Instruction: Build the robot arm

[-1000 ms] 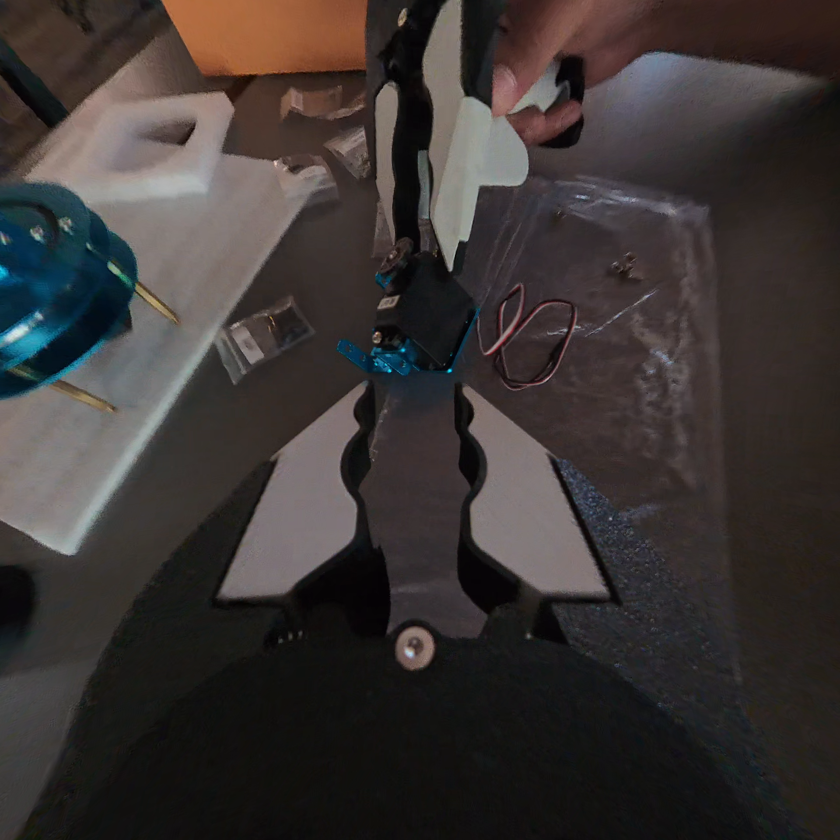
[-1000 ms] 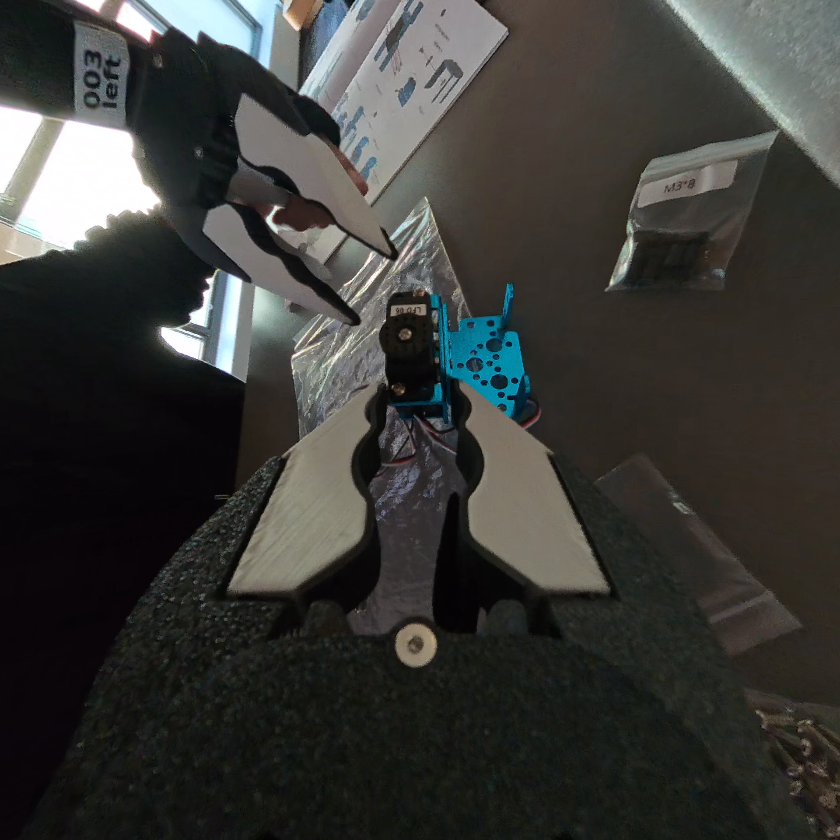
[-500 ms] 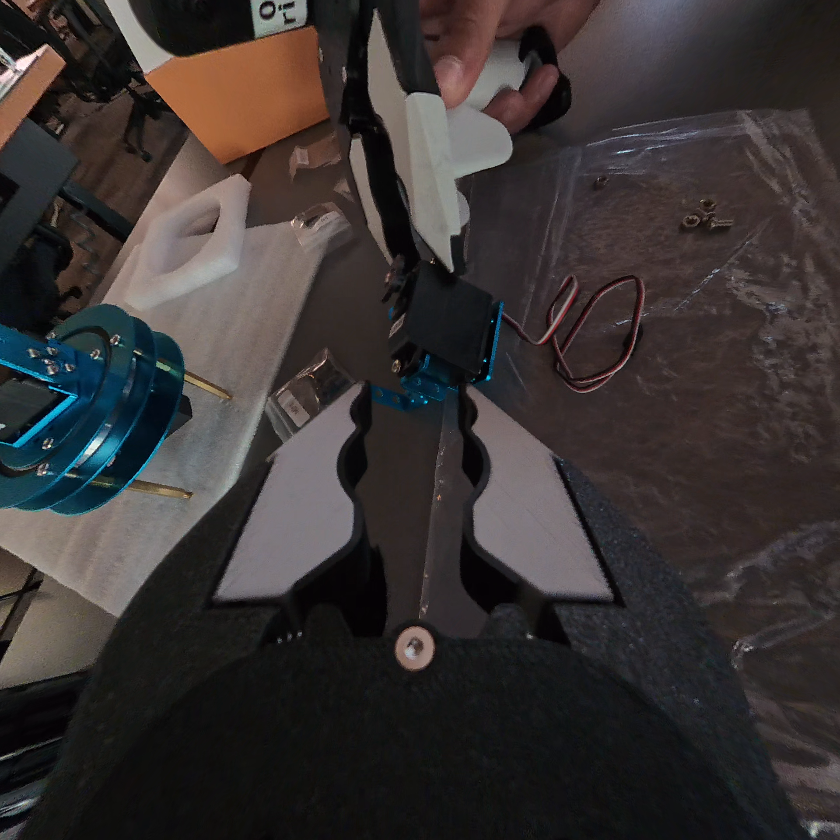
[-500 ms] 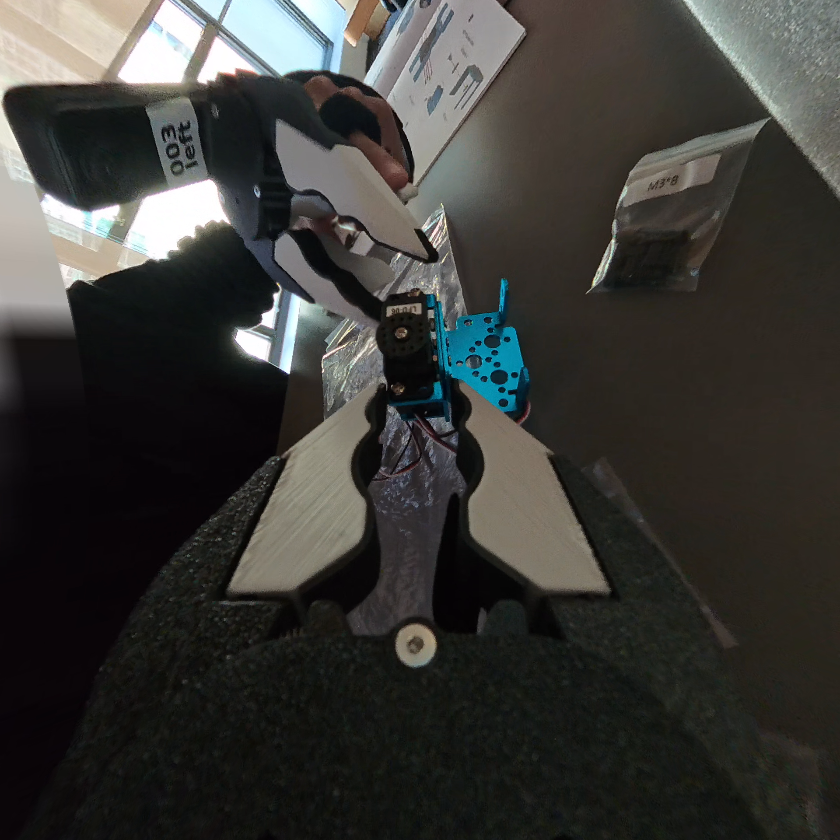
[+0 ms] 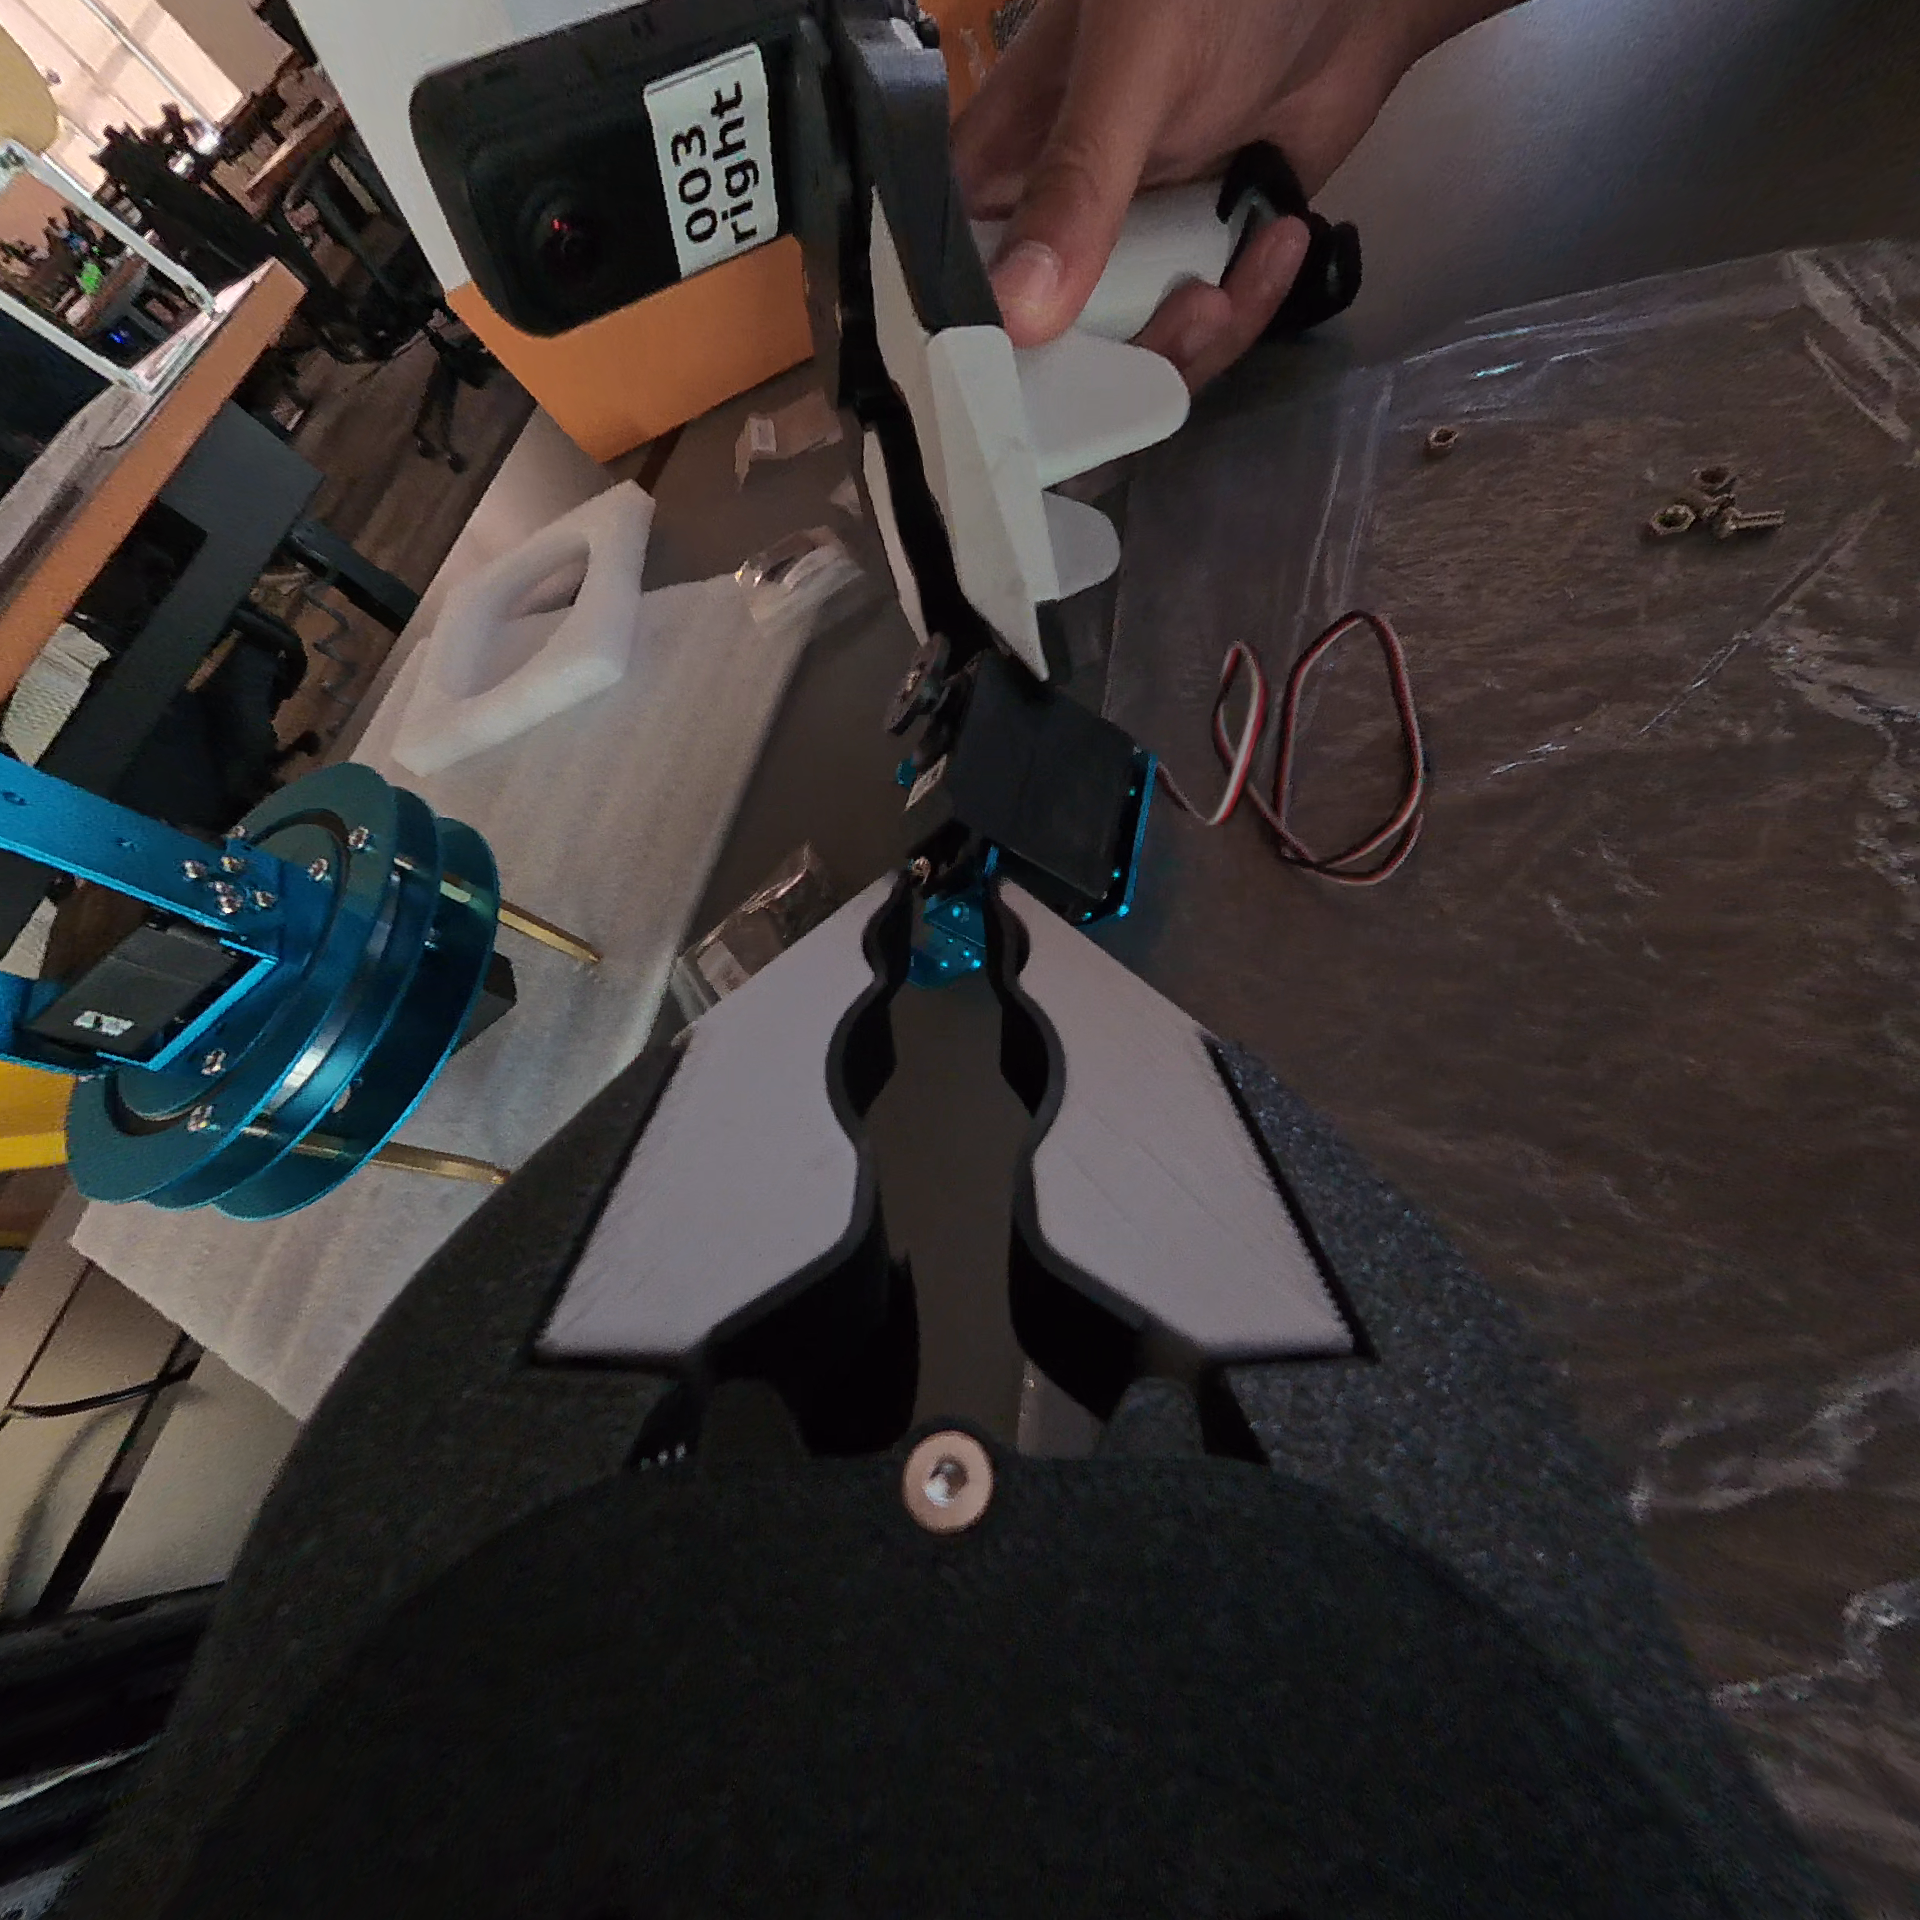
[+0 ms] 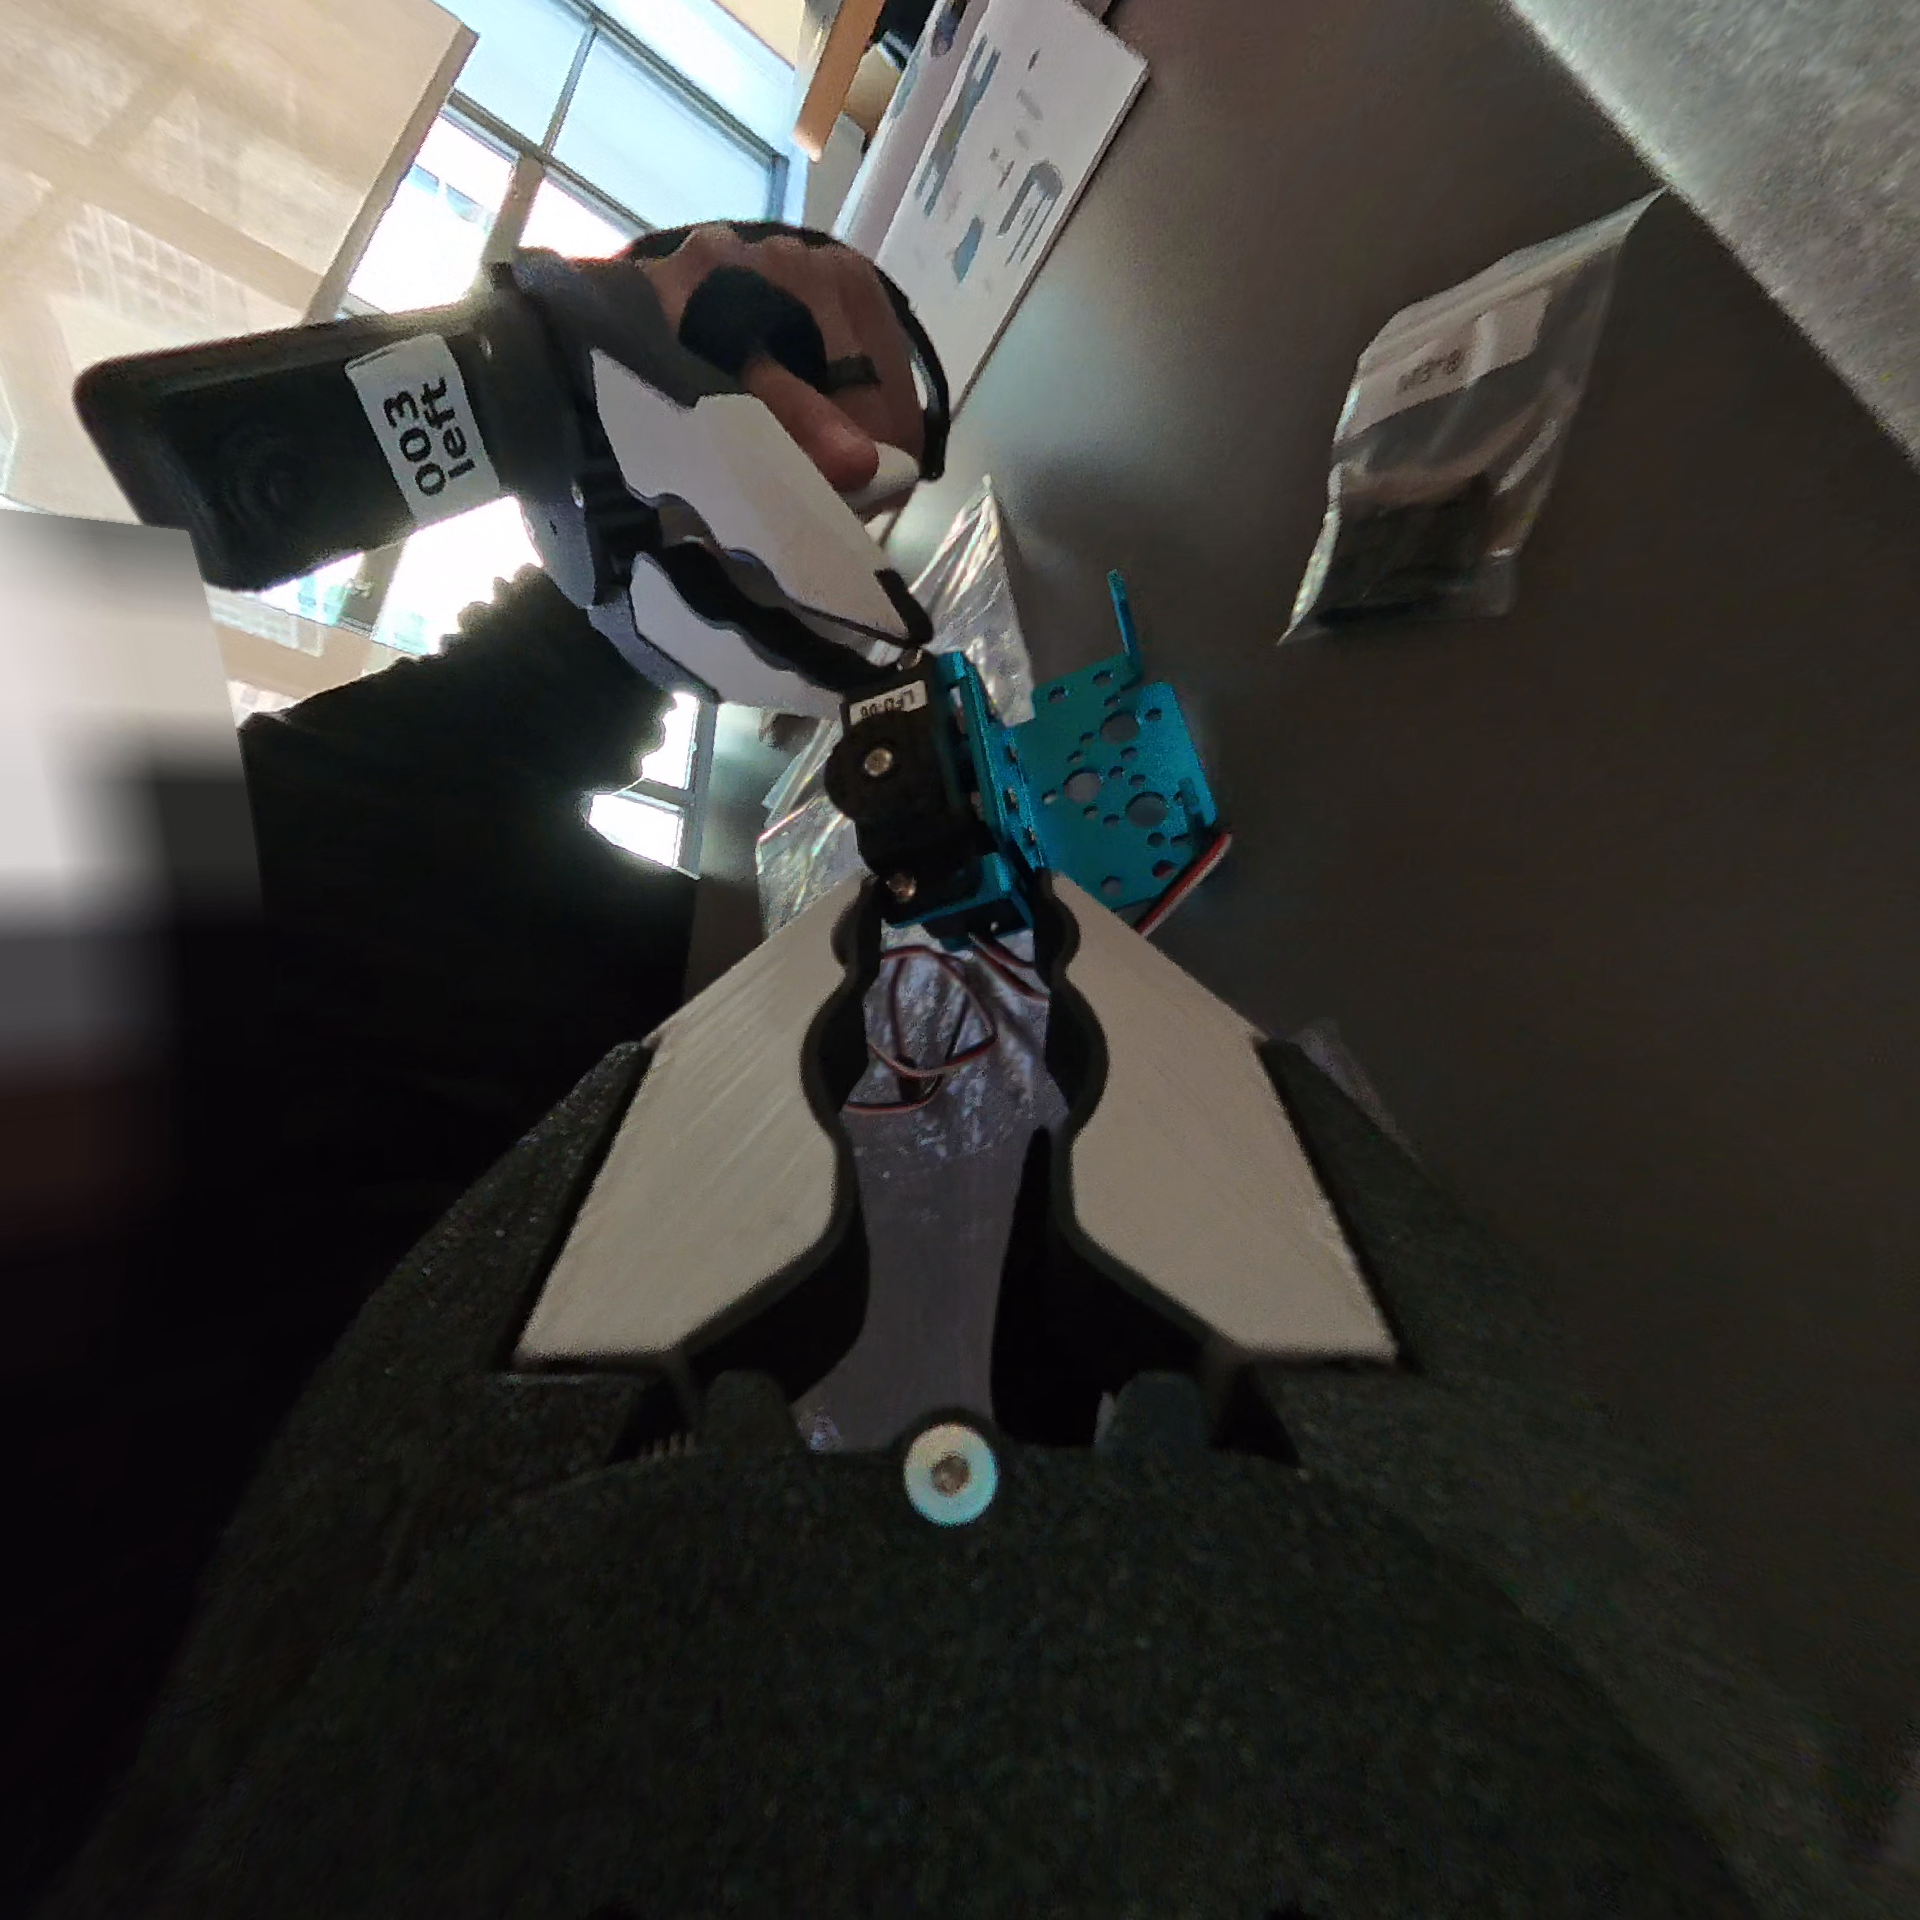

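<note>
Right wrist view: servo (image 6: 914, 821) between fingertips (image 6: 1060, 914) (gripped)

The right gripper (image 6: 951, 904) pinches a small black motor (image 6: 902, 800) that sits in a blue metal bracket (image 6: 1112, 800) with holes. The left gripper (image 6: 883, 644), held by a hand (image 6: 821, 343), comes in from above, its tips touching the top of the motor. A little bag of parts (image 6: 1455, 436) lies on the dark table (image 6: 1558, 935).
</note>
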